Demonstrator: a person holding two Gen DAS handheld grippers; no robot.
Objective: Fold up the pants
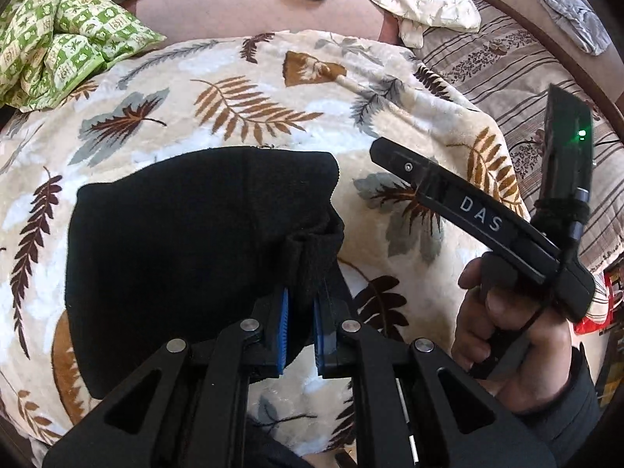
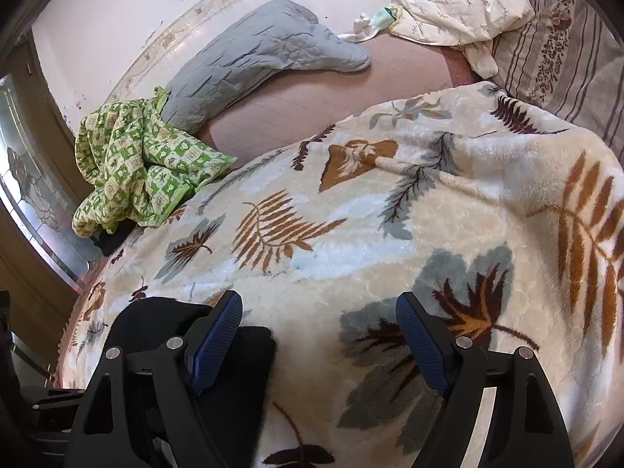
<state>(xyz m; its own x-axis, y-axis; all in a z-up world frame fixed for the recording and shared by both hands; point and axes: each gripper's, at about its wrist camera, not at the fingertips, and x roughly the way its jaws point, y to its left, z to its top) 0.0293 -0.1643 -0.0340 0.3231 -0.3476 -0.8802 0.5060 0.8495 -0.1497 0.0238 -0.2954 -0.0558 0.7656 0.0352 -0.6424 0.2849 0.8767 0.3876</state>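
Bed covered by a cream leaf-print blanket (image 1: 249,89), which is the work surface. On the far side sit a green checked cloth (image 2: 136,163), a grey quilt (image 2: 257,54) and a pale printed cloth (image 2: 460,4); all lie well apart from the job.

The black pants (image 1: 187,241) lie bunched on the near part of the blanket, already folded down to a compact dark bundle by the look of it. One edge is lifted off the blanket.

The left gripper (image 1: 300,312) is clamped narrow on that raised edge, with black fabric pinched between the blue pads (image 1: 284,331). The right gripper (image 2: 319,335) stands wide with nothing in it, only blanket between its fingers. In its own view the pants are at lower left, just beside its left finger. The person's hand (image 1: 507,335) holds that tool off to the side.

Likely step: carry the held edge over and lay it down for another fold.

To do it well:
- keep the pinch firm
- drag low so the layers don't slide apart
- line up the edges before letting go
- use the free gripper to pin or smooth the bundle
- watch that the plush blanket doesn't snag the fabric
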